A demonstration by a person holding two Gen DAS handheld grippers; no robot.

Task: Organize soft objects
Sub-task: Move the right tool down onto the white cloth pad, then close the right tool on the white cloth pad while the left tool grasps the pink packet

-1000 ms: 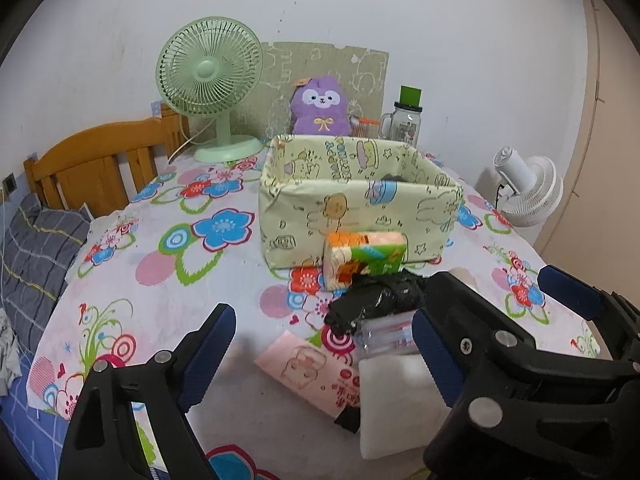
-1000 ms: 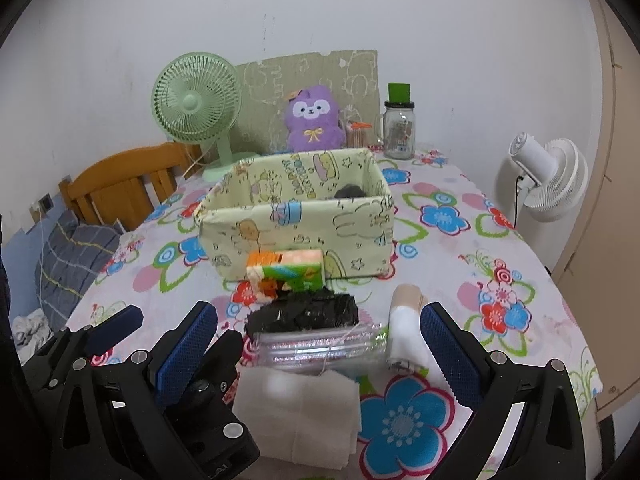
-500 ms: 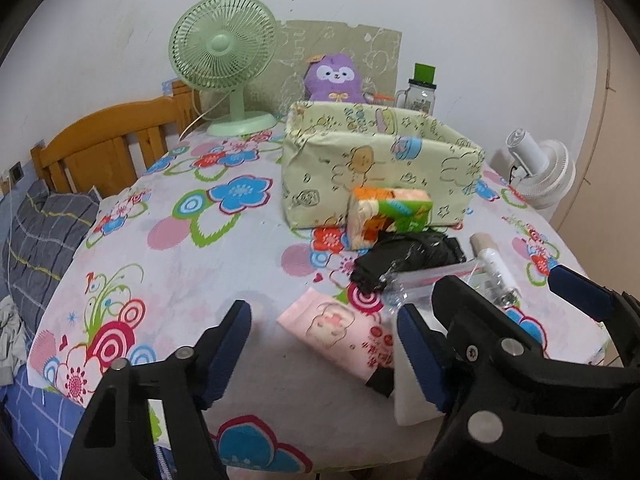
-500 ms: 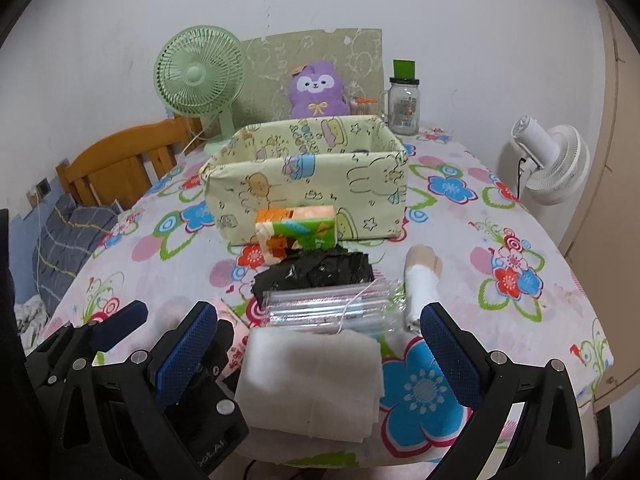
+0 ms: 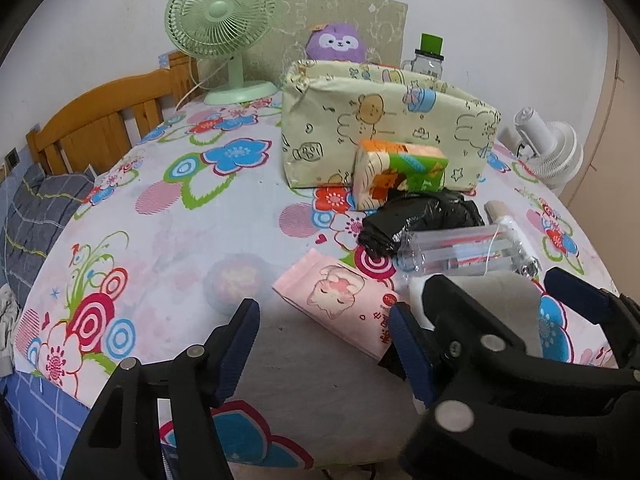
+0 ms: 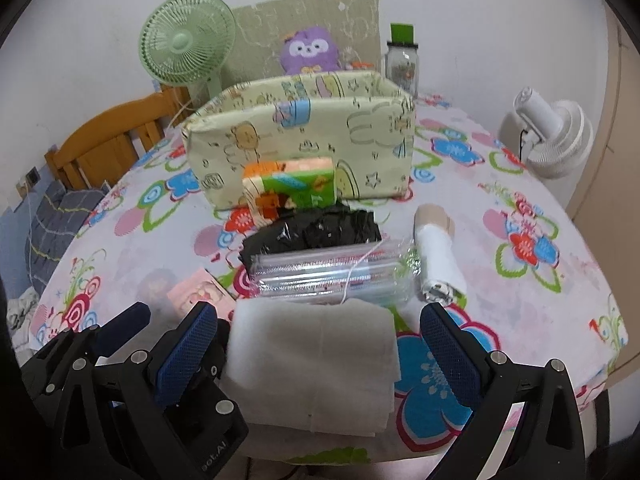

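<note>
A folded white cloth [image 6: 316, 360] lies at the table's near edge, between the fingers of my open right gripper [image 6: 318, 350]; neither pad touches it. Beyond it are a clear packet of masks [image 6: 332, 276], a crumpled black bag [image 6: 312, 232], an orange-green tissue pack [image 6: 292, 184] and a white roll [image 6: 436, 256]. A pink tissue packet [image 5: 340, 304] lies to the left. My left gripper [image 5: 324, 344] is closing, with the packet's near end by its right finger [image 5: 408, 356] and the pads off it. The cartoon-print box [image 5: 384, 128] stands behind.
A green desk fan [image 5: 222, 28], a purple plush [image 5: 336, 42] and a green-lidded jar [image 5: 430, 58] stand at the back. A white fan [image 6: 548, 136] is off the right side and a wooden chair back [image 5: 100, 124] on the left. The flowered tablecloth [image 5: 160, 240] drops off just below the grippers.
Both grippers have sunk towards the near edge of the table and closer to the items. The left jaws have narrowed; the right jaws now straddle the white cloth.
</note>
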